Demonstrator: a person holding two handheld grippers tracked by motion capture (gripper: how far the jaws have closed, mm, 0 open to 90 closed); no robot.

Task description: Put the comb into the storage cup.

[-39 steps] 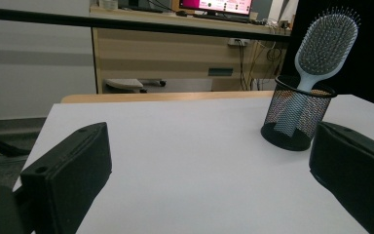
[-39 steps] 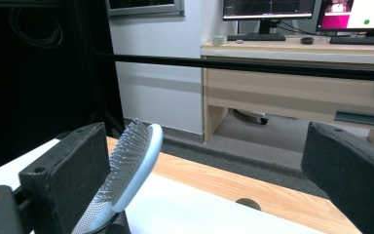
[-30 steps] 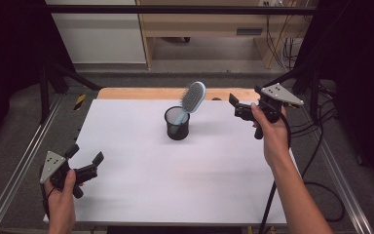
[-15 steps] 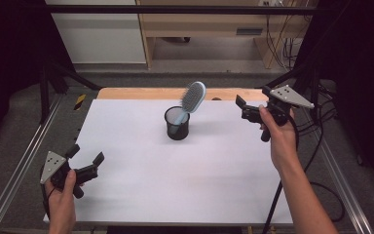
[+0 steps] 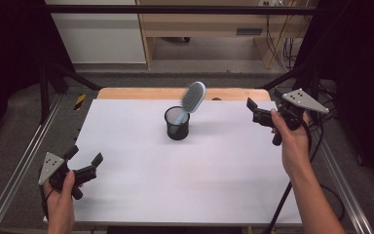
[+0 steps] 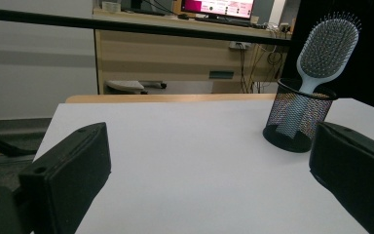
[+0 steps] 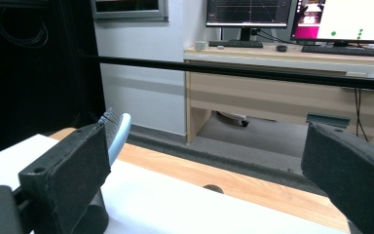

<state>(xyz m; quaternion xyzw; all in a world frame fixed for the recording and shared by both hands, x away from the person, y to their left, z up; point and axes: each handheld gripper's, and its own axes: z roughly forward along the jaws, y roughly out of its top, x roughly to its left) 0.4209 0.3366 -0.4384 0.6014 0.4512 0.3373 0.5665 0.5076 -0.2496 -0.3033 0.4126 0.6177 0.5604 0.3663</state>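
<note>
Left gripper [image 5: 84,165] and right gripper [image 5: 251,111]: jaws spread wide, nothing held or touched. Hairbrush [image 5: 191,99] stands handle-down, tilted, in black mesh cup [image 5: 177,126] on the white table [image 5: 199,170], between and apart from both.

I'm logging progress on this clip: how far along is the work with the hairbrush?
The hairbrush already stands handle-down in the black mesh cup, leaning. Nothing is in hand: the right hand-held gripper hovers open near the table's right edge, the left hand-held gripper open at the near left. Little seems left.
</note>
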